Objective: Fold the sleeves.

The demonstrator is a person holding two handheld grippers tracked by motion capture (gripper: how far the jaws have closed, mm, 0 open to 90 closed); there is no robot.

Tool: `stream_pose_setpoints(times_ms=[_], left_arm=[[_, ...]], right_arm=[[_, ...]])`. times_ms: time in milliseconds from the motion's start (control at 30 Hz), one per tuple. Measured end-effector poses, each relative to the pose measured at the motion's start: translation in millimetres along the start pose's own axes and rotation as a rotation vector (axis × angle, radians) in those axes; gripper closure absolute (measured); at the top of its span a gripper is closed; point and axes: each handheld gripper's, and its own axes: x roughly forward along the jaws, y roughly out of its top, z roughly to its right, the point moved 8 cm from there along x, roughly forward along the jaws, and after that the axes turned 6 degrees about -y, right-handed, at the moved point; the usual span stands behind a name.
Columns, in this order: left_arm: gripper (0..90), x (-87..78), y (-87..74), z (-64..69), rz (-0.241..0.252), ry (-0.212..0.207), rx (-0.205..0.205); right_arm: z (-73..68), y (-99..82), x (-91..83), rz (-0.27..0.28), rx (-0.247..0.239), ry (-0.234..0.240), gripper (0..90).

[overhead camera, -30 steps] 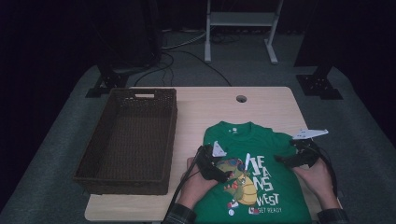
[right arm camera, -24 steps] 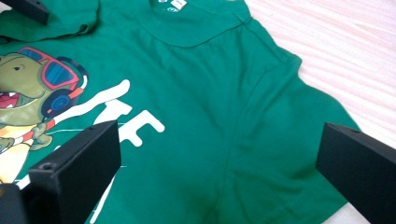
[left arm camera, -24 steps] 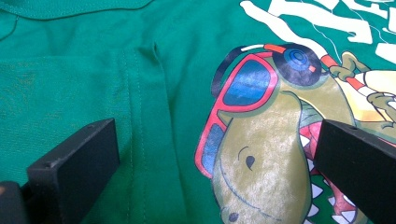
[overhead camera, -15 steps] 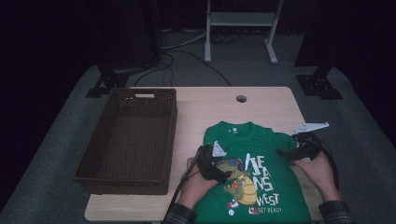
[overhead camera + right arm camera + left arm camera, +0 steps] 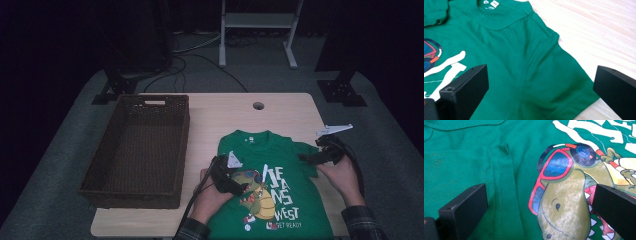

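Rightward has shifted the right hand-held gripper (image 5: 306, 158), both gaping over the green T-shirt (image 5: 280, 165).

A dark wicker basket (image 5: 135, 150) sits on the left half of the wooden bench (image 5: 280, 112). Cables (image 5: 200, 60) trail across the floor behind, near a white stand (image 5: 257, 22).
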Motion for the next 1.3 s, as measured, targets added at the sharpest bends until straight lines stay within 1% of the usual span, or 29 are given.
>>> stream_pose_setpoints(times_ms=[233,300,367,467,600,667,800,867,967,1100,1300], left_arm=[[0.0,-0.1,-0.1,0.0,-0.001,0.0,0.001],[0.0,0.0,0.0,-0.1,-0.001,0.0,0.0],[0.0,0.0,-0.1,0.0,-0.001,0.0,0.0],[0.0,0.0,0.0,0.0,-0.001,0.0,0.0],[0.0,-0.1,0.0,-0.1,-0.001,0.0,0.0],[0.0,-0.1,0.0,-0.1,-0.001,0.0,0.0],[0.0,-0.1,0.0,0.0,-0.001,0.0,0.0],[0.0,-0.1,0.0,0.0,-0.001,0.0,0.0],[0.0,-0.1,0.0,0.0,-0.001,0.0,0.0],[0.0,0.0,0.0,0.0,0.0,0.0,0.0],[0.0,0.0,0.0,0.0,0.0,0.0,0.0]], right_arm=[[11.2,2.8,5.9,-0.02,0.008,-0.023,0.0],[14.5,3.4,7.2,-0.022,0.007,-0.029,4.4],[17.7,3.3,8.5,-0.018,0.012,-0.033,4.9],[23.5,-0.2,12.5,-0.035,0.023,-0.039,5.8],[29.4,-2.9,15.6,-0.036,0.026,-0.04,13.2],[32.8,-3.2,16.3,-0.033,0.029,-0.051,14.6],[38.8,-4.3,16.2,-0.024,0.036,-0.055,24.0],[42.4,-5.7,16.7,-0.026,0.04,-0.067,26.5],[46.8,-8.9,18.1,-0.036,0.045,-0.076,32.8],[53.0,-11.7,19.2,-0.045,0.049,-0.096,36.6],[56.9,-16.0,24.2,-0.074,0.052,-0.116,42.1]])
